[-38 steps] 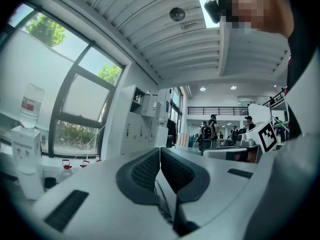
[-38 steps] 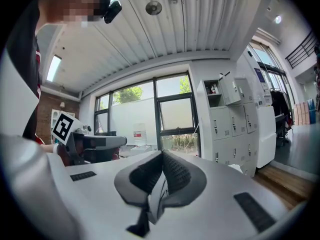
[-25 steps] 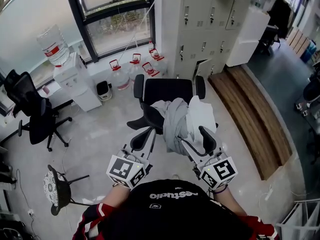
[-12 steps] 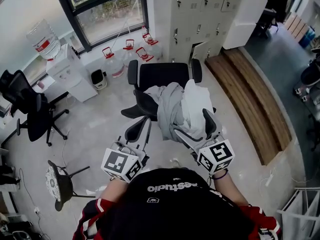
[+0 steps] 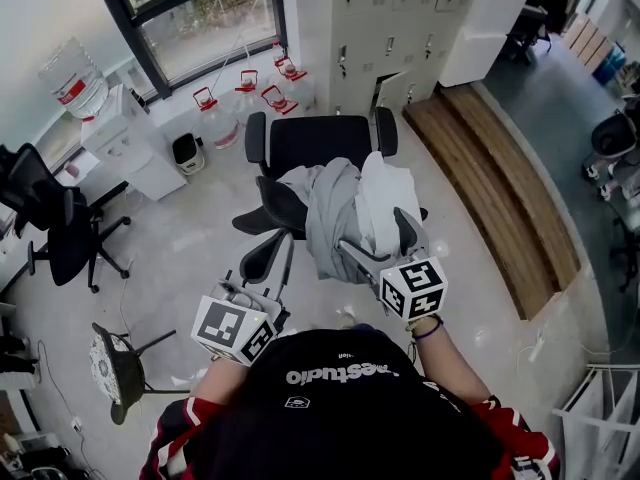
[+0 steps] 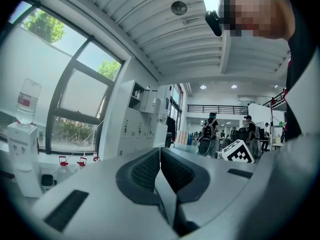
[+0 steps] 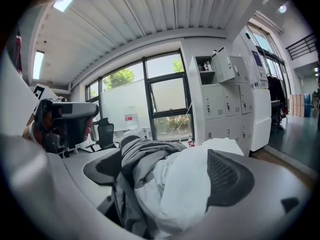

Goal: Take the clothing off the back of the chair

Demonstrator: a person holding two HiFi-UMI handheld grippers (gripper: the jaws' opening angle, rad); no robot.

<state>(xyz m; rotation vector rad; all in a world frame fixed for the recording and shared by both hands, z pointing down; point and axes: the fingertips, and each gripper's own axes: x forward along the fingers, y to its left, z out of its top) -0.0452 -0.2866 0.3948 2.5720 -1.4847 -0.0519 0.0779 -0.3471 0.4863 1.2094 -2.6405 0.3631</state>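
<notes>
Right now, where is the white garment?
In the head view the white garment hangs over the black office chair's back, right of the grey garment. The right gripper's jaws, having just been opening, stand either side.

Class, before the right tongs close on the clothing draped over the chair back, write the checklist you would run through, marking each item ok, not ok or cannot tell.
1. Right tongs open: ok; the jaws have just been opening and stand wide apart.
2. Clothing in the gap: ok; grey and white fabric lies between the jaws, unpinched.
3. Clothing draped on the chair back: ok.
4. Left tongs ready to help: not ok; shut, empty, short of the clothing.
5. Fabric free of snags on the chair back: cannot tell.
</notes>
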